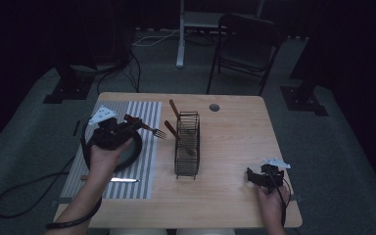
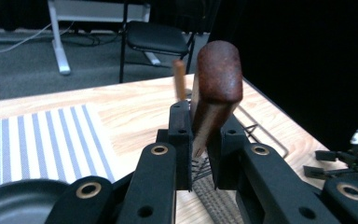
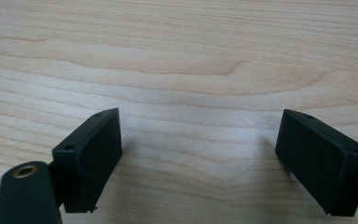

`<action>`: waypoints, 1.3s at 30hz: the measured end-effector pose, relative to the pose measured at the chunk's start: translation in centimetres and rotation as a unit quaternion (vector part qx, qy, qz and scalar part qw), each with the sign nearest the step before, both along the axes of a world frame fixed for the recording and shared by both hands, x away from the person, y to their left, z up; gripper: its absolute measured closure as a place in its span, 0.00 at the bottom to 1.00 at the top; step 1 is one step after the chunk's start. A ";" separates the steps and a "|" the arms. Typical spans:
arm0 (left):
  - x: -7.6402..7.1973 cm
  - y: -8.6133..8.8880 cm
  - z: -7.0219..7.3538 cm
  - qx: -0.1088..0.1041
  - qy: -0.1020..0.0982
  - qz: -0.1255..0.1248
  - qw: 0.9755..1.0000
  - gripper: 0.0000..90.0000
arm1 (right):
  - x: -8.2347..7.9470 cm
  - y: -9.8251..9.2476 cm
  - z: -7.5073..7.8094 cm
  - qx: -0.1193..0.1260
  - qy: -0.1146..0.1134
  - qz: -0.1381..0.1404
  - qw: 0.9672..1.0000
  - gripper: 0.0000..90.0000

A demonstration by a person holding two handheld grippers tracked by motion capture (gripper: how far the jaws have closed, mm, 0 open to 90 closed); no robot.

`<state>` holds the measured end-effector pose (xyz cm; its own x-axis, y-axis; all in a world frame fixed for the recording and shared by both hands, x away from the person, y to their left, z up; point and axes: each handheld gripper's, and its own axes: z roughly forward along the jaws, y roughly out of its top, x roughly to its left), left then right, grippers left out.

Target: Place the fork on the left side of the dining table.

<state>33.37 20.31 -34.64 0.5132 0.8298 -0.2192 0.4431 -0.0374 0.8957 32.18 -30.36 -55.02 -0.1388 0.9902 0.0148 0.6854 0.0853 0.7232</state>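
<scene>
The fork [image 1: 147,127] sits clamped in your left hand-held gripper [image 1: 127,126], held above the striped mat [image 1: 147,169] just left of the wire rack [image 1: 187,145]. In the high view its tines point right toward the rack, while the wooden handle [image 2: 216,88] runs back between the jaws; in the left gripper view that handle stands up between the two black jaws, which press on it from both sides. Your left hand [image 1: 105,156] wraps the gripper body from below, with the forearm coming in from the bottom edge at a slight lean to the right, and the wrist sits over the dark round plate [image 1: 136,152] on the mat. The gripper points right and a little away from you, roughly level. A knife [image 1: 122,180] lies on the mat near your forearm. Two more wooden-handled utensils [image 1: 178,129] lean in the rack.

Your right hand [image 1: 273,198] rests low near the right front corner of the surface [image 1: 235,147], well apart from the rack. Your right hand-held gripper [image 1: 258,177] points left and away from you, and in the right gripper view its jaws stand wide apart over bare wood, with nothing between them.
</scene>
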 end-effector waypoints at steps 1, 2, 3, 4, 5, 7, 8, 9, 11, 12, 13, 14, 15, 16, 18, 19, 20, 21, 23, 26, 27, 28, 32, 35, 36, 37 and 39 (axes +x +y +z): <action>0.2 0.2 -0.2 0.002 0.002 0.003 1.000 0.90 | 0.0 0.0 0.0 0.000 0.000 0.000 1.000 0.16; 0.4 0.5 -0.5 0.001 0.003 0.009 1.000 0.90 | 0.0 0.0 0.0 0.000 -0.001 0.000 1.000 0.16; 0.7 0.7 -0.7 0.000 0.006 0.013 1.000 0.90 | 0.0 0.0 0.0 0.000 -0.001 0.000 1.000 0.16; 1.0 0.9 -1.0 -0.002 0.008 0.016 1.000 0.90 | 0.0 0.0 0.0 0.000 -0.001 0.000 1.000 0.16; 1.3 1.2 -1.3 -0.003 0.010 0.024 1.000 0.90 | 0.0 0.0 0.0 0.000 -0.001 0.000 1.000 0.16; 2.1 1.7 -1.8 -0.003 0.017 0.033 0.999 0.90 | 0.0 0.0 0.0 -0.001 0.000 0.000 1.000 0.16; 2.4 2.0 -2.0 -0.006 0.021 0.039 0.999 0.90 | 0.0 0.0 0.0 -0.001 0.000 0.000 1.000 0.16; 2.8 2.2 -2.3 -0.006 0.024 0.042 0.999 0.90 | 0.0 0.0 0.0 -0.001 -0.001 0.001 1.000 0.16; 3.5 2.7 -2.6 -0.011 0.028 0.054 0.998 0.90 | 0.0 0.0 0.0 -0.001 0.000 0.000 1.000 0.16; 3.9 3.0 -2.8 -0.013 0.031 0.058 0.998 0.90 | 0.0 0.0 0.0 -0.001 0.000 0.000 1.000 0.16; 4.2 3.2 -2.9 -0.018 0.033 0.063 0.997 0.90 | 0.0 0.0 0.0 -0.001 0.000 0.000 1.000 0.16; 4.6 3.4 -3.0 -0.015 0.036 0.066 0.997 0.90 | 0.0 0.0 0.0 -0.001 0.000 0.000 1.000 0.16; 5.0 3.5 -3.1 -0.015 0.037 0.074 0.996 0.90 | 0.0 0.0 0.0 -0.001 0.000 0.000 1.000 0.16; 5.3 3.7 -3.2 -0.021 0.037 0.078 0.996 0.90 | 0.0 0.0 0.0 -0.001 0.000 0.000 1.000 0.16; 6.0 4.1 -3.4 -0.019 0.037 0.085 0.996 0.90 | 0.0 0.0 0.0 -0.001 0.000 0.000 1.000 0.16; 6.3 4.3 -3.4 -0.022 0.037 0.088 0.995 0.90 | 0.0 0.0 0.0 -0.001 0.000 0.000 1.000 0.16; 6.6 4.4 -3.5 -0.025 0.038 0.089 0.995 0.90 | 0.0 0.0 0.0 -0.001 0.000 0.000 1.000 0.16; 6.8 4.6 -3.6 -0.026 0.039 0.096 0.994 0.90 | 0.0 0.0 0.0 -0.001 0.000 0.000 1.000 0.16; 7.3 4.9 -3.8 -0.030 0.042 0.101 0.994 0.90 | 0.0 0.0 0.0 -0.001 -0.001 0.001 1.000 0.16; 8.2 5.4 -4.2 -0.034 0.046 0.115 0.992 0.90 | 0.0 0.0 0.0 -0.001 -0.001 0.001 1.000 0.16; 8.5 5.6 -4.3 -0.040 0.047 0.117 0.991 0.90 | 0.0 0.0 0.0 -0.001 0.000 0.000 1.000 0.16; 8.8 5.8 -4.5 -0.049 0.050 0.119 0.990 0.90 | 0.0 0.0 0.0 -0.001 -0.001 0.001 1.000 0.16; 9.9 6.4 -5.1 -0.059 0.056 0.134 0.988 0.90 | 0.0 0.0 0.0 -0.001 -0.001 0.001 1.000 0.16; 10.7 6.6 -5.7 -0.057 0.063 0.142 0.986 0.90 | 0.0 0.0 0.0 -0.001 -0.001 0.001 1.000 0.16; 11.0 6.7 -5.9 -0.055 0.067 0.143 0.986 0.90 | 0.0 0.0 0.0 -0.001 -0.001 0.001 1.000 0.16; 11.3 6.8 -6.2 -0.056 0.073 0.148 0.985 0.90 | 0.0 0.0 0.0 -0.001 -0.001 0.001 1.000 0.16; 11.9 6.9 -6.8 -0.053 0.079 0.152 0.984 0.90 | 0.0 0.0 0.0 -0.001 -0.001 0.001 1.000 0.16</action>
